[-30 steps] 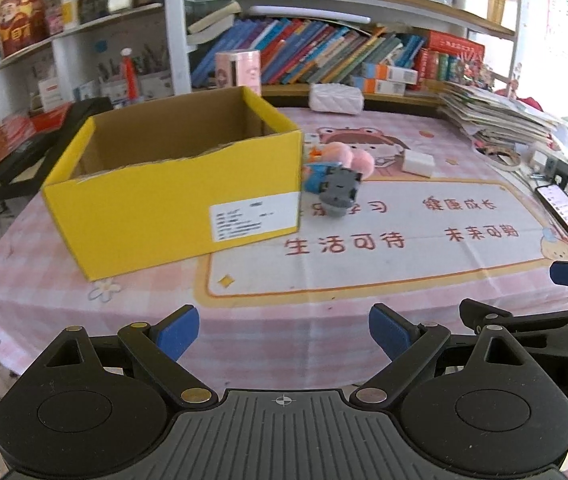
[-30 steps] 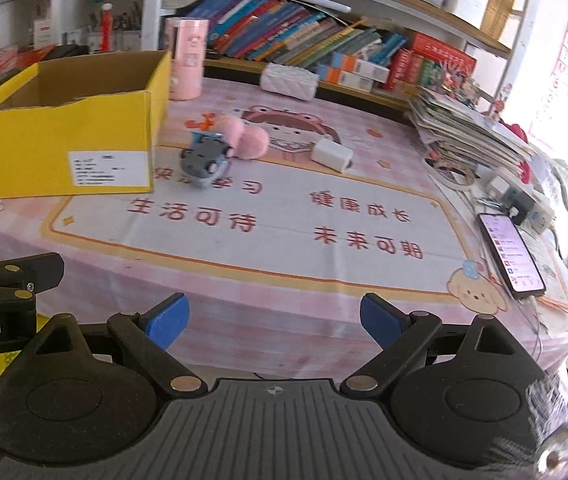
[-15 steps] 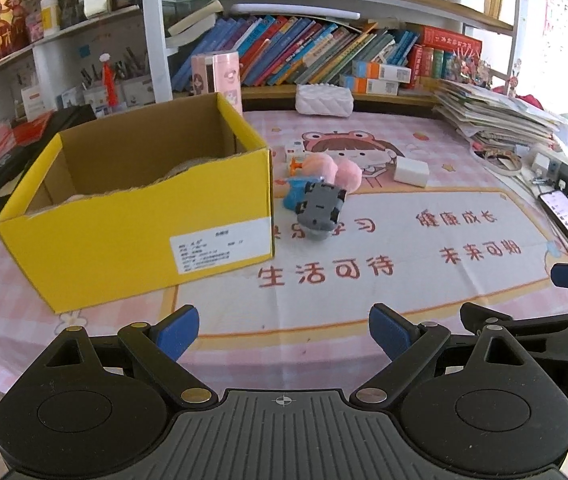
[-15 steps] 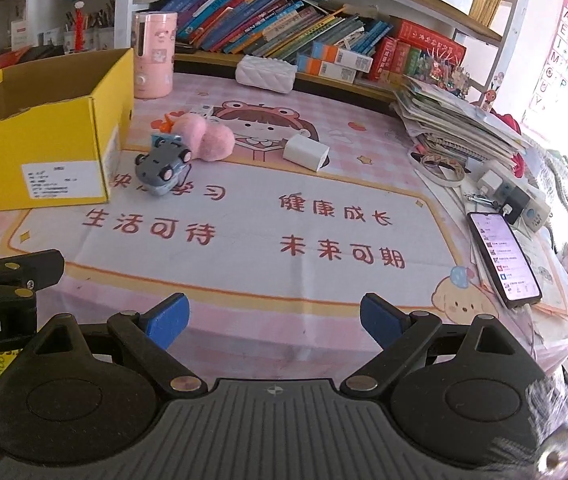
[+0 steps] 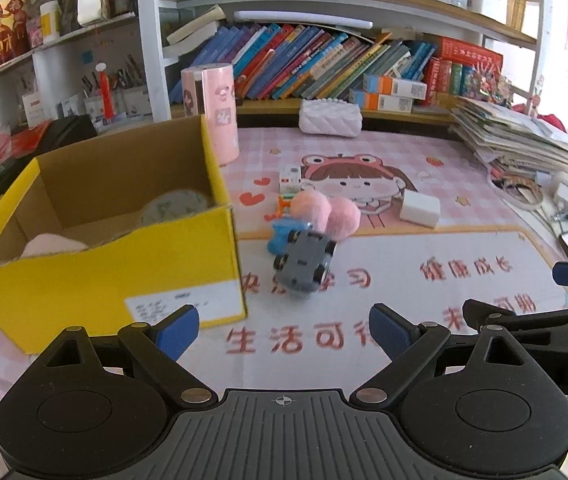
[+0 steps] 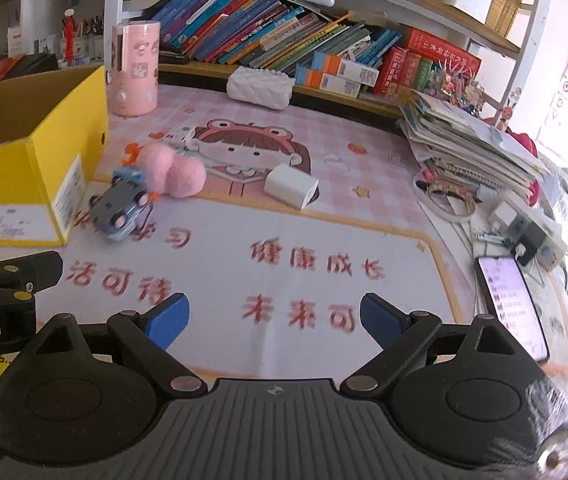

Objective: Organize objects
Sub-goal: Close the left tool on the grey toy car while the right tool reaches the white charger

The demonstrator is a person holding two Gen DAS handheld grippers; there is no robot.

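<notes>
A yellow cardboard box stands open at the left with a few items inside; it also shows in the right wrist view. A grey toy car lies on the mat beside it, also in the right wrist view, with two pink pompoms and a small blue toy just behind. A white block lies further right. My left gripper is open and empty, short of the car. My right gripper is open and empty over the mat.
A pink cylinder and a white quilted case stand at the back by the bookshelf. A stack of papers, chargers and a phone lie at the right. A small white toy sits behind the pompoms.
Both grippers have moved forward over the table toward the toys and box. Their jaws stay open.
</notes>
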